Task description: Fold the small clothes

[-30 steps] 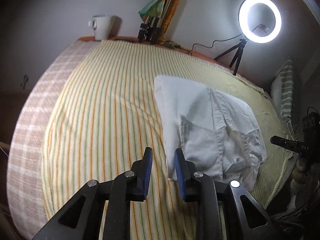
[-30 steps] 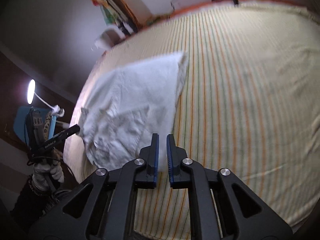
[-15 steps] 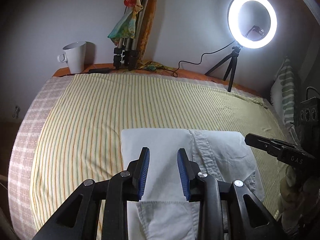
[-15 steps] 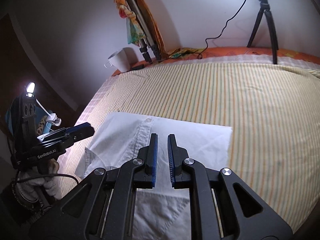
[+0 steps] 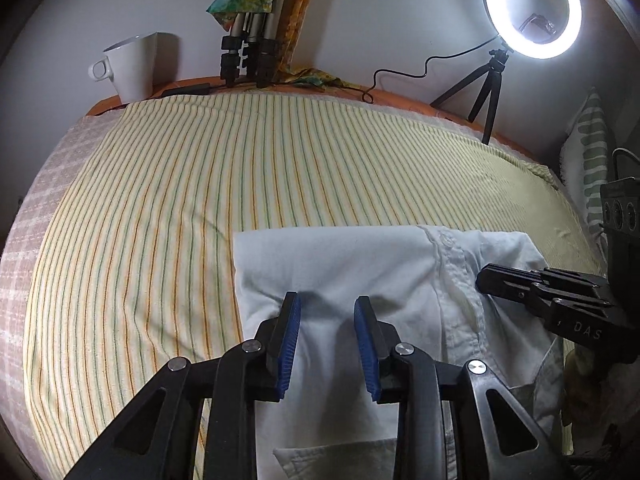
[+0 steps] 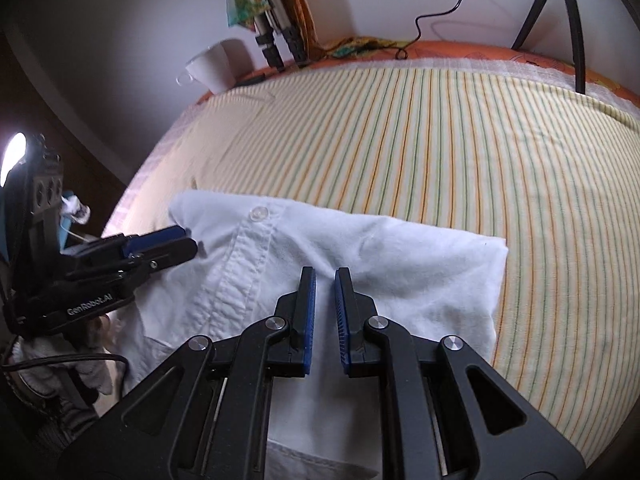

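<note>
Item: white button-up shirt (image 5: 352,264), small, lying on the striped bedsheet (image 5: 240,168) near its front edge. Condition: partly folded into a rough rectangle, button placket (image 6: 240,256) showing; far edge straight, near end apparently loose, so at least one fold looks left.

Left gripper (image 5: 326,312): jaws parted, empty, over the shirt.

Right gripper (image 6: 325,280): jaws narrowly apart, gripping nothing.

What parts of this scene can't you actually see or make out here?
- White shirt: its near end runs under the left claw and off the left wrist view's bottom edge.
- Ring light: cut off by the right wrist view's top edge, only tripod legs show.
- Mug: its contents can't be seen from either view.
</note>
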A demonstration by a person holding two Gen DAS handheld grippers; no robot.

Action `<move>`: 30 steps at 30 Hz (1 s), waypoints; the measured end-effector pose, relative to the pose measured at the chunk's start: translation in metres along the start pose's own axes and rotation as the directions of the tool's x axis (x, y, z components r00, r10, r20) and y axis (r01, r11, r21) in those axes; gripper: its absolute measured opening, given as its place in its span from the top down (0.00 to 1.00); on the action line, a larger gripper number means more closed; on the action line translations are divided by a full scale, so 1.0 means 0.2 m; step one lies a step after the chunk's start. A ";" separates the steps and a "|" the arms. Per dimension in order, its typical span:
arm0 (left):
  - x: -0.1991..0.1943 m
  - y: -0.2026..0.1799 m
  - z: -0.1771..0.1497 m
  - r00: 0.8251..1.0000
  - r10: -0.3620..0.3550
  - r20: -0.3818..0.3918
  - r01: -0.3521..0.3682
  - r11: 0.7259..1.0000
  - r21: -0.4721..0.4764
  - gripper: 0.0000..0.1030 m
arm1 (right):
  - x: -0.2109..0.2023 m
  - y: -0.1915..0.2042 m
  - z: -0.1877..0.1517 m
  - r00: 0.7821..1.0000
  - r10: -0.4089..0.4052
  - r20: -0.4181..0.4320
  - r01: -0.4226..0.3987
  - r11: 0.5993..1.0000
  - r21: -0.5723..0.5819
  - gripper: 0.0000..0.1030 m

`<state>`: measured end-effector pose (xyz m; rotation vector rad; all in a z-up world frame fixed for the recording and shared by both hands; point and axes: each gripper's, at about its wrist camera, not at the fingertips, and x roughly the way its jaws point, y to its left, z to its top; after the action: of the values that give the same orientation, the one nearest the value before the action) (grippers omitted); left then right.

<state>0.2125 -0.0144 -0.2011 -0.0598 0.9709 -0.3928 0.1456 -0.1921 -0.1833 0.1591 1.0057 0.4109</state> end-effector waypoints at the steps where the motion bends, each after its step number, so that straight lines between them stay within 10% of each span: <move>1: 0.00 0.00 0.00 1.000 -0.001 0.000 0.001 1.000 0.006 0.73 | 0.01 0.00 0.00 1.000 -0.007 -0.002 0.007 1.000 -0.009 0.91; 17: -0.13 0.14 0.02 0.999 -0.012 0.051 0.018 0.994 -0.105 0.77 | -0.14 -0.27 0.04 0.998 0.023 0.062 -0.034 0.981 0.190 0.88; 30: -0.06 0.13 -0.01 0.997 0.072 -0.003 -0.072 0.993 -0.090 0.70 | -0.09 -0.26 0.04 0.995 -0.093 0.027 0.088 0.983 0.161 0.96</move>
<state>0.2122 0.0151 -0.1987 -0.1067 0.9877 -0.2829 0.1571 -0.2455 -0.1817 0.2631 1.0076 0.2433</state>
